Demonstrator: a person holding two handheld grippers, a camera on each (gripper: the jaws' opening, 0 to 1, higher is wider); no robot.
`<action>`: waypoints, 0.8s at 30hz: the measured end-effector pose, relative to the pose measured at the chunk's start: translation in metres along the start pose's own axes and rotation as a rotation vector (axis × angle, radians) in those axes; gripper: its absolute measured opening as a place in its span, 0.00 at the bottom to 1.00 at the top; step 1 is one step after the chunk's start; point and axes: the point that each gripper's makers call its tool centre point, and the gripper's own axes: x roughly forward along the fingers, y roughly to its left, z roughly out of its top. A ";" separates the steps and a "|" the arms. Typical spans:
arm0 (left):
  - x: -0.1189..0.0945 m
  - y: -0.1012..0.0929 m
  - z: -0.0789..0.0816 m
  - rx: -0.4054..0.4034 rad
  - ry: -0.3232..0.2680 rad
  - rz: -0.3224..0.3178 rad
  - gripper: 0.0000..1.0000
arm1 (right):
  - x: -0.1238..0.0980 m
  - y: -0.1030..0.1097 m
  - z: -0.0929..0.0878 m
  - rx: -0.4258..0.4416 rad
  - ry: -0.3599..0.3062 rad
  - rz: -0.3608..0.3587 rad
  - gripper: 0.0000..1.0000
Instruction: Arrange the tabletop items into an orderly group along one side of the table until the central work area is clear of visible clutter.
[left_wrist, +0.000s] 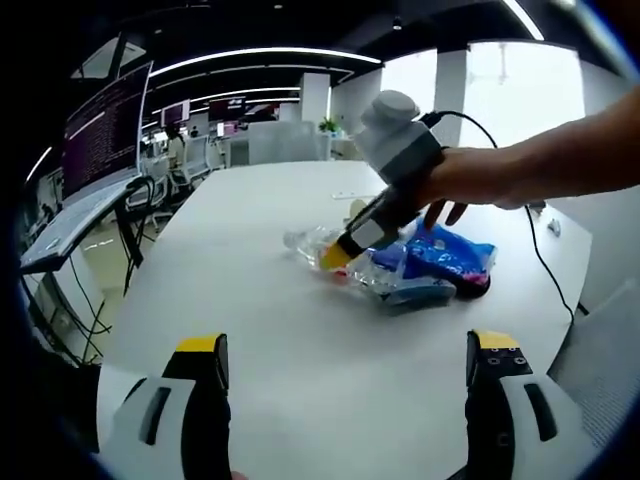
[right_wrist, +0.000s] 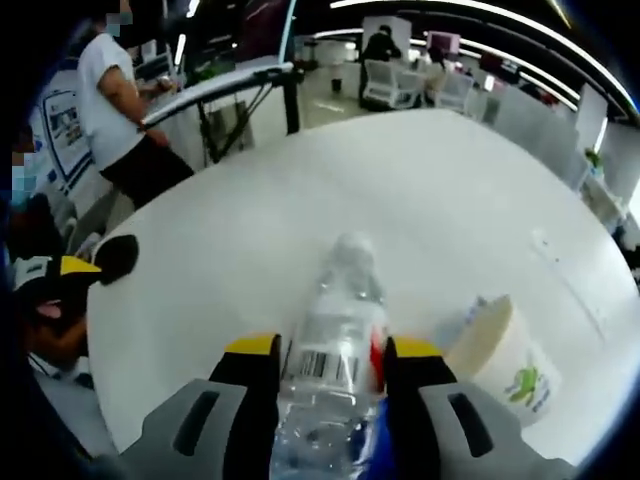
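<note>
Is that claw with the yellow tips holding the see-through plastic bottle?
Yes: in the right gripper view the yellow-tipped right claw has its two jaws pressed against both sides of the clear plastic water bottle lying on the white table.

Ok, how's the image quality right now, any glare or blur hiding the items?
Left gripper view: bright windows wash out the upper right, but the right gripper and blue packet read clearly; fisheye bends the table edge. Right gripper view: the clear plastic bottle sits close and slightly soft; the paper cup is sharp enough.
</note>
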 end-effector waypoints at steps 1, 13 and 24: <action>0.000 0.000 0.000 0.001 -0.002 0.002 0.99 | 0.001 0.000 0.001 0.009 0.002 0.002 0.38; 0.001 0.004 0.004 -0.001 -0.004 0.006 0.99 | 0.007 -0.002 0.002 0.044 0.073 0.003 0.38; 0.003 0.004 0.002 0.001 0.003 0.010 0.99 | 0.014 -0.007 -0.001 0.104 0.090 0.021 0.38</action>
